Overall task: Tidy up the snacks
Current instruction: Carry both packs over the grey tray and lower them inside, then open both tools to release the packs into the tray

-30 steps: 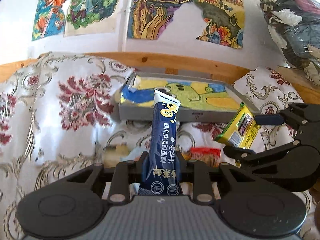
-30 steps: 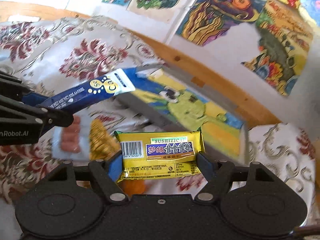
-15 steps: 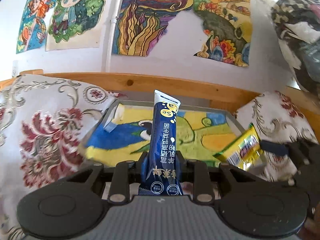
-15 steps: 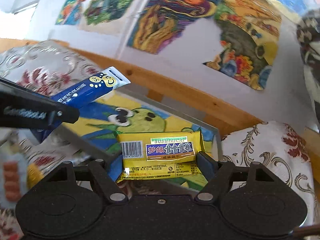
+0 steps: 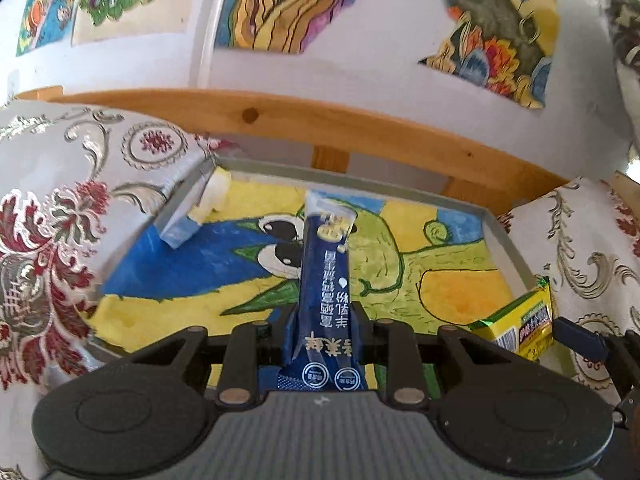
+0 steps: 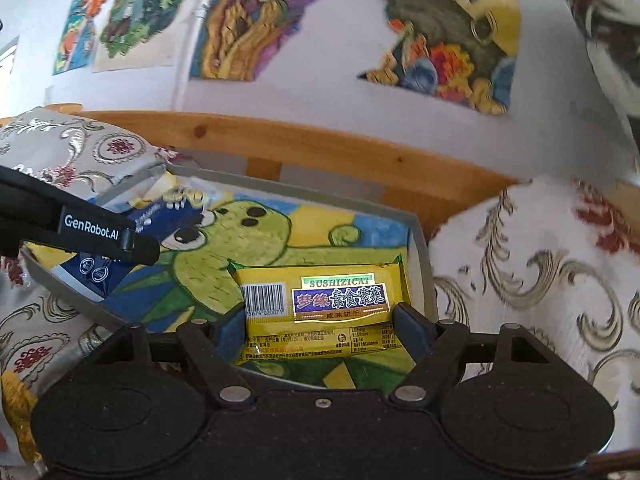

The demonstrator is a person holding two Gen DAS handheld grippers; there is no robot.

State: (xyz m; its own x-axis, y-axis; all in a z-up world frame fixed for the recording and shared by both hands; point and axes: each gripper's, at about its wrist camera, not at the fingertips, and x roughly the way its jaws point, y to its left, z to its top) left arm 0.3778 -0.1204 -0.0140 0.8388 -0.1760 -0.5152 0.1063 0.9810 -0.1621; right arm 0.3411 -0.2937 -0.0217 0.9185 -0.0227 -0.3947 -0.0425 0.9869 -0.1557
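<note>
My left gripper (image 5: 325,332) is shut on a long dark blue sachet (image 5: 325,280) that points forward over the grey tray (image 5: 508,240), whose floor bears a painted green and blue cartoon. My right gripper (image 6: 320,320) is shut on a yellow snack packet (image 6: 324,300) held crosswise above the tray's (image 6: 424,256) right part. The yellow snack packet (image 5: 520,320) and the right gripper's fingertips (image 5: 576,334) show at the right of the left wrist view. The left gripper's fingers (image 6: 80,228) and blue sachet (image 6: 168,216) cross the left of the right wrist view.
The tray lies on a floral cloth (image 5: 52,240) with red and silver patterns. A wooden rail (image 5: 280,120) runs behind it, under a white wall with colourful paintings (image 5: 288,4). A gold wrapper (image 6: 16,408) lies at the lower left in the right wrist view.
Both grippers have moved forward and lower over the tray, each still holding its snack. The tray now fills the middle of both views.
</note>
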